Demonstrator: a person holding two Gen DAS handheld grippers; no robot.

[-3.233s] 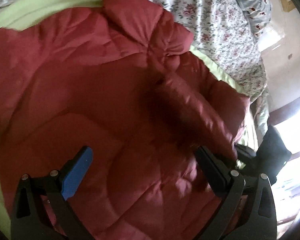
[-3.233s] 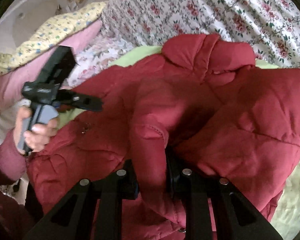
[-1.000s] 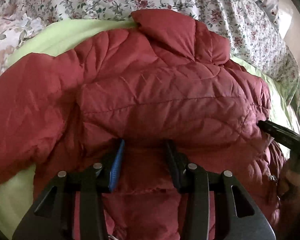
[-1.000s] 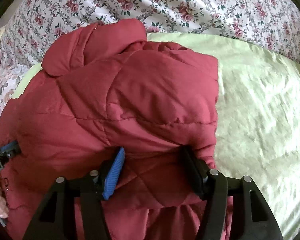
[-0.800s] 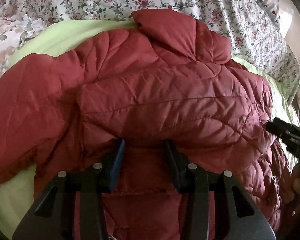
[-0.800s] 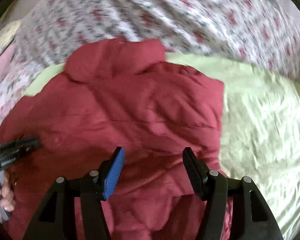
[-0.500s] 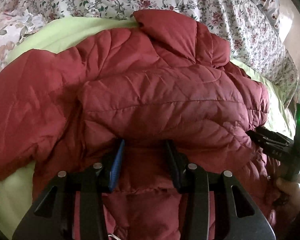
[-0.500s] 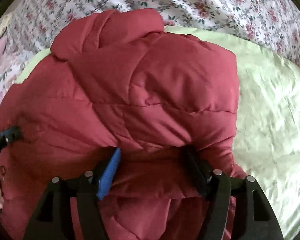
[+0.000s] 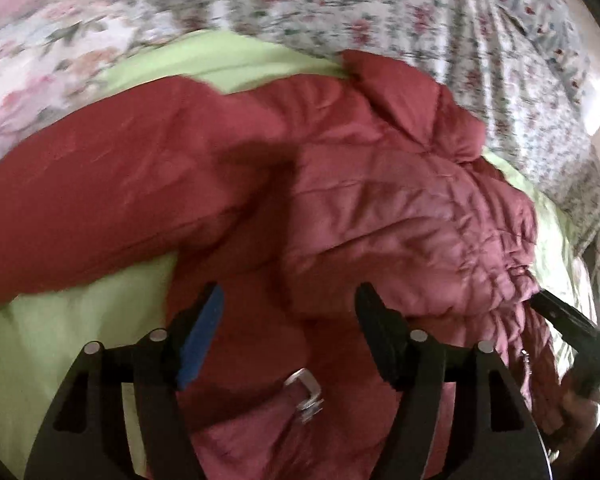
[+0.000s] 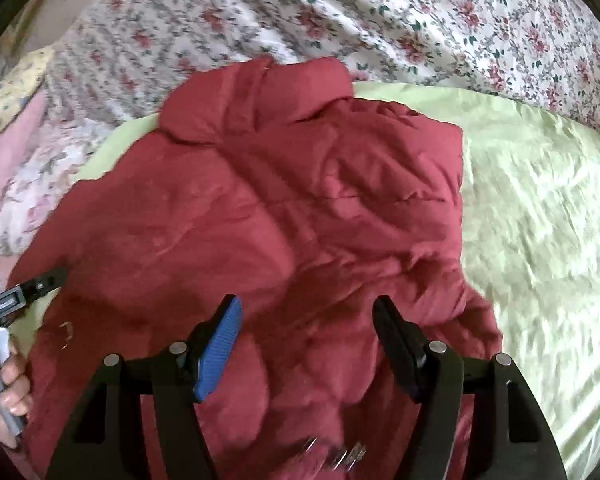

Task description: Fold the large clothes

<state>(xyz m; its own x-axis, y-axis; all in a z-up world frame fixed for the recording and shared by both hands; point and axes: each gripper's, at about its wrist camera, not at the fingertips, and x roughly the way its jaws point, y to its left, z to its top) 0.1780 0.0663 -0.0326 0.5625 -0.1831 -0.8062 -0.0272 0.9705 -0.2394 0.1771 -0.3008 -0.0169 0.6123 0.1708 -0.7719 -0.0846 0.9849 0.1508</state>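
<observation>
The red quilted jacket (image 10: 284, 216) lies on the green sheet (image 10: 540, 208) of the bed (image 10: 420, 12), collar toward the flowered cover. My left hand-held gripper (image 9: 288, 320) and right hand-held gripper (image 10: 306, 328) are both opening above the jacket, gripping nothing.

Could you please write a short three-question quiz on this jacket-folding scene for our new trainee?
1. True or false: the red jacket lies on a green sheet.
2. What pattern covers the bedspread beyond the collar?
3. Which shows near the left gripper: A) a metal buckle, B) a book, C) a cup?

Key: 1 true; 2 flowers; 3 A. For the marker: both the left and the right gripper are opening, with no pad pressing the jacket.
</observation>
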